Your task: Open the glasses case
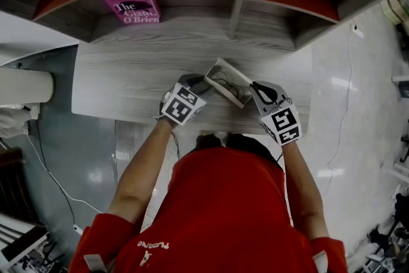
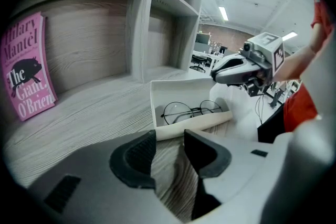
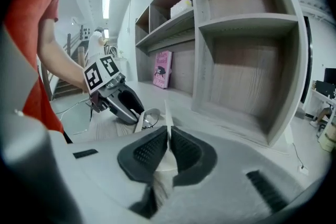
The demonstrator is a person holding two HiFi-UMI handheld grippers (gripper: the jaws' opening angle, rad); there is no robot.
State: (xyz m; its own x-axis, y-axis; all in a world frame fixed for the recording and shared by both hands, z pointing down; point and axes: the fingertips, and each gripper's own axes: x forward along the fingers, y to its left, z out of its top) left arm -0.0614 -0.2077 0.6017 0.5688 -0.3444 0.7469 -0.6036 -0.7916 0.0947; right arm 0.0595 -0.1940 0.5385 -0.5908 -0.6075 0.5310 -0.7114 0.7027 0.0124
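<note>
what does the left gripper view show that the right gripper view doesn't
Only left: the glasses seen whole in the glasses case, the left gripper open over bare table, the right gripper from outside. Only right: that gripper shut on the thin case lid, a white box high in the shelves. Both: the pink book, the case, those shelves.

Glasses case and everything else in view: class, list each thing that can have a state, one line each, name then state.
glasses case: open
lid: raised, gripped at its edge
glasses: lying inside the case
book: closed, standing upright
left claw: open, at the case's near edge, gripping nothing
right claw: shut on the lid
</note>
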